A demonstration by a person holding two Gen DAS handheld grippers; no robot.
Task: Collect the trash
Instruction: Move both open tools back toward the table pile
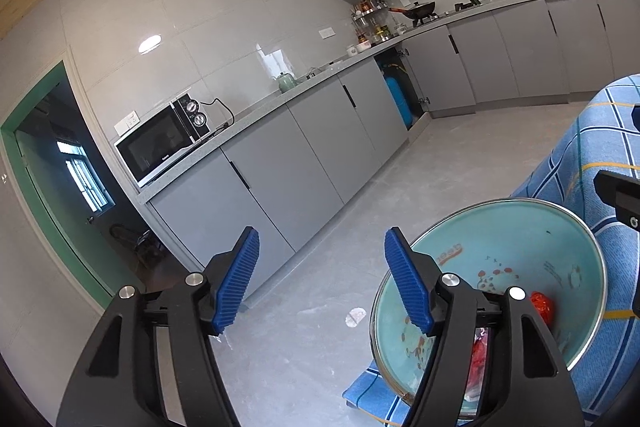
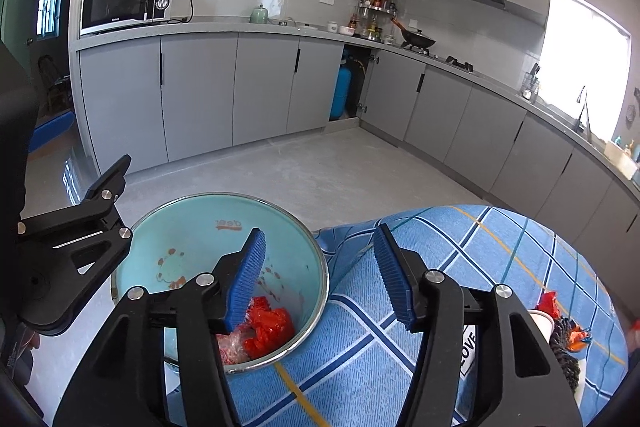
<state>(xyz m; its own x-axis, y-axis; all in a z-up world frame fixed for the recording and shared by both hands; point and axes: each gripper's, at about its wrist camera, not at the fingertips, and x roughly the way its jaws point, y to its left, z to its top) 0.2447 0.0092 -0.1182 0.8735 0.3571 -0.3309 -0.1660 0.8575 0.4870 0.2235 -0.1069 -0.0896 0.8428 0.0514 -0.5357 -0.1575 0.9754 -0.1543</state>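
A light blue trash bin (image 2: 188, 243) with a metal rim stands beside the table with the blue checked cloth (image 2: 460, 255). Red wrappers (image 2: 268, 327) and a clear wrapper lie in its bottom; they also show in the left wrist view (image 1: 542, 307). My right gripper (image 2: 320, 275) is open and empty above the bin's right rim and the table edge. My left gripper (image 1: 320, 279) is open and empty at the bin's (image 1: 500, 251) left rim; it also shows in the right wrist view (image 2: 76, 235). A white paper cup (image 2: 540, 323) with red trash (image 2: 548, 303) stands on the cloth at the right.
A dark scouring ball (image 2: 566, 355) lies by the cup. Grey kitchen cabinets (image 2: 200, 91) line the far walls, with a microwave (image 2: 124, 3), a wok (image 2: 416, 39) and a blue gas cylinder (image 2: 342, 91). A grey floor (image 2: 320, 163) lies between.
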